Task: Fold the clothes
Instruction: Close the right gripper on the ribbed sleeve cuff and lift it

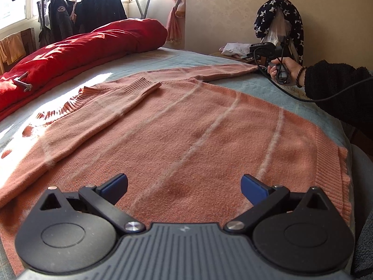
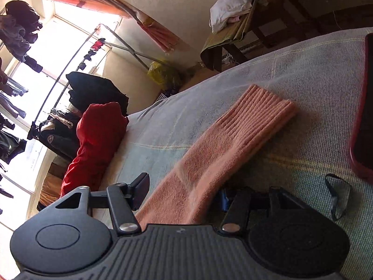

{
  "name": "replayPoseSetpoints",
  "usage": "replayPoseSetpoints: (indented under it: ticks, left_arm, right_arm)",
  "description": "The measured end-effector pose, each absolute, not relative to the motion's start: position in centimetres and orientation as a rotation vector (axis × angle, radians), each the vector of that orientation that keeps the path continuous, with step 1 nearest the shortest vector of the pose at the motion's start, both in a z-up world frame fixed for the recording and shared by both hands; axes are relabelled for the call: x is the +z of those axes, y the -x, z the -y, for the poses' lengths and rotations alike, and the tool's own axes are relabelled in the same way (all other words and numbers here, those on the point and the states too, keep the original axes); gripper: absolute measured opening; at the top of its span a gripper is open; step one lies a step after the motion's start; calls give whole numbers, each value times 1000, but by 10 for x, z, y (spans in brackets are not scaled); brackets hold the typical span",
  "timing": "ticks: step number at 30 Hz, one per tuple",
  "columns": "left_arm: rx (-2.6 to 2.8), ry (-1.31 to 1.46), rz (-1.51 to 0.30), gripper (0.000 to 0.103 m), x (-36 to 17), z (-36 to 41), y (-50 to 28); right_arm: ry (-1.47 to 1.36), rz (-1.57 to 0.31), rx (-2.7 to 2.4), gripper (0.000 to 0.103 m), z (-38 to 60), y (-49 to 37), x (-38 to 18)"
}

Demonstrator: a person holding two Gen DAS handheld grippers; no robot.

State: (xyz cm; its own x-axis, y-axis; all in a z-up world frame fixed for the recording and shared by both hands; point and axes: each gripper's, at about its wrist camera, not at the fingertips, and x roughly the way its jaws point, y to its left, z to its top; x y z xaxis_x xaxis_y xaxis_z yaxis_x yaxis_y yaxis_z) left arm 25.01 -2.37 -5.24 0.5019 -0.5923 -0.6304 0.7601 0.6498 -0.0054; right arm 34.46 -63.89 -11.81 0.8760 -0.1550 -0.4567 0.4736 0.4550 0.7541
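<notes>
A pink knit sweater (image 1: 186, 128) with pale stripes lies flat on the bed sheet (image 1: 268, 88). One sleeve is folded over its chest, cuff (image 1: 144, 85) near the collar. The other sleeve (image 1: 228, 72) stretches out to the far right. My left gripper (image 1: 184, 179) hovers open just above the sweater's lower body, with nothing between its fingers. In the right wrist view my right gripper (image 2: 184, 186) is rolled sideways and shut on that outstretched sleeve (image 2: 209, 163). The sleeve fills the gap between the pads, and its ribbed cuff (image 2: 263, 109) lies beyond the fingertips. A hand (image 1: 284, 70) in a dark sleeve holds this gripper.
A red quilt (image 1: 81, 51) is heaped along the bed's far left. A clothes rack (image 1: 93, 11) with dark jackets stands at the window. A red-cased phone (image 2: 363, 116) and a dark hair band (image 2: 338, 196) lie on the sheet right of the sleeve. A cluttered side table (image 2: 233, 30) stands beyond the bed.
</notes>
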Motion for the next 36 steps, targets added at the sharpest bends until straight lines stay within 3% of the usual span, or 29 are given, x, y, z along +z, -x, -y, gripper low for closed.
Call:
replayPoseSetpoints:
  ticks: [2,4,6,21,36]
  left_arm:
    - [-831,-297,-634,102,-53,22,-248]
    - [-836,-296,-625,102,-52,19,-246]
    - [-844,-289,-615,102,-50,17,-244]
    - [-877,-250,-631,102,-48,5,-248]
    - [-824,-291,-666,102,-45,-12,-244]
  right_arm:
    - [-998,-358,-411,56,637,-348,-116]
    - [-967,-393,-448,39,637,-348,-115]
    - [-936,-431,-483,12,637,-346,-115]
    - [-774,-462,-337,9,578,-360,-37]
    - [-522,-560,-37,9,434,-407,45]
